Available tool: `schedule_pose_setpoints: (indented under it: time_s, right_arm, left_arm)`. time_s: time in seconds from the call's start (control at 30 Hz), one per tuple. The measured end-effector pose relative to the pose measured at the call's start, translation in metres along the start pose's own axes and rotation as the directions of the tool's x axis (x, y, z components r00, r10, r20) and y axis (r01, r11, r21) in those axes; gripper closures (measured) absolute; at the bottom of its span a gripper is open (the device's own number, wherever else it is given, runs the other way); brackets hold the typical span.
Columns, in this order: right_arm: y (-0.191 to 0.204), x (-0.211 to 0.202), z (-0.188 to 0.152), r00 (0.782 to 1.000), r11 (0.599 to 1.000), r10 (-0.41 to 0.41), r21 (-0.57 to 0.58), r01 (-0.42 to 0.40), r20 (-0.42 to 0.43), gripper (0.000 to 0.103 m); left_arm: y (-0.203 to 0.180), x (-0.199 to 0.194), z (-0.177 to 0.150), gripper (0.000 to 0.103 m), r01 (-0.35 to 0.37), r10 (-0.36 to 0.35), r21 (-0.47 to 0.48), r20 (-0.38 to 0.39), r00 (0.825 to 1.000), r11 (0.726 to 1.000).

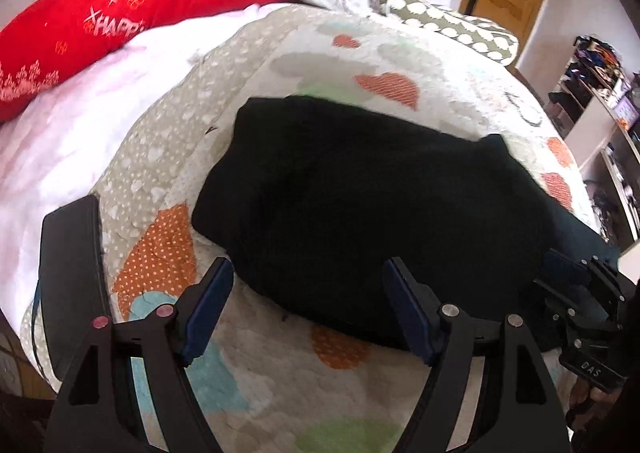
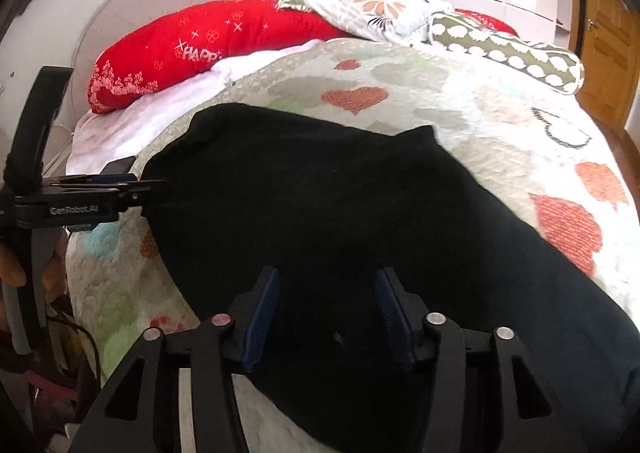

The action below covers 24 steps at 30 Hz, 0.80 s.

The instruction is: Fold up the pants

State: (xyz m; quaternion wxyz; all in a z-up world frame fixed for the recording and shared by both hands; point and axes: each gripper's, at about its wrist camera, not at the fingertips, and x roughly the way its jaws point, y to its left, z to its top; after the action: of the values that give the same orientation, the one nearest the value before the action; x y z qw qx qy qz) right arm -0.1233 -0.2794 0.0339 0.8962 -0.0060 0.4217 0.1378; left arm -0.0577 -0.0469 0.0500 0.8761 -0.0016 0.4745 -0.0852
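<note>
Hovering: both tools (image 1: 308, 305) (image 2: 326, 315) agape, empty, over black pants (image 1: 360, 189).

Right tool (image 2: 326, 313) over black pants (image 2: 320, 205), jaws apart, blue pads (image 2: 262, 317) clear of fabric, nothing pinched. Pants lie folded on heart-print quilt (image 2: 460, 109) on bed, near edge running off frame bottom right. Left tool (image 2: 132, 189) at left edge, side-on, tip just beside pants' left edge; contact unclear. Red pillow (image 2: 208, 41), floral pillow (image 2: 372, 1), green dotted bolster (image 2: 508, 49) at head. Wooden door (image 2: 604, 49) far right.
</note>
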Motion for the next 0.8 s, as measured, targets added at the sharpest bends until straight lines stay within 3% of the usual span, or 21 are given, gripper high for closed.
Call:
schedule_pose_setpoints:
  time_s: [0.3,0.4,0.57,0.63,0.8]
  right_arm:
    - [-0.052,-0.030,-0.042,0.995,0.990,-0.096,0.099,0.098,-0.024,0.046]
    - [-0.067,-0.041,-0.058,0.997,0.987,-0.077,0.141,0.078,-0.016,0.046]
    - [-0.086,-0.077,-0.081,0.995,0.978,-0.095,0.188,0.091,0.007,0.044]
    - [-0.096,-0.090,-0.091,0.996,0.970,-0.086,0.229,0.081,0.014,0.043]
    - [-0.117,-0.121,-0.116,0.995,0.948,-0.094,0.308,0.080,0.030,0.041]
  left_arm:
    - [-0.051,-0.020,0.001,0.026,0.095,-0.097,0.072,0.018,0.995,0.993]
    - [-0.071,-0.017,0.000,0.026,0.131,-0.131,0.098,-0.003,0.991,0.987]
    - [-0.113,-0.013,0.001,0.026,0.208,-0.206,0.179,-0.030,0.978,0.962]
    - [-0.129,-0.007,0.002,0.020,0.229,-0.223,0.200,-0.054,0.973,0.953]
    - [-0.177,0.010,0.005,0.019,0.316,-0.289,0.279,-0.134,0.948,0.907]
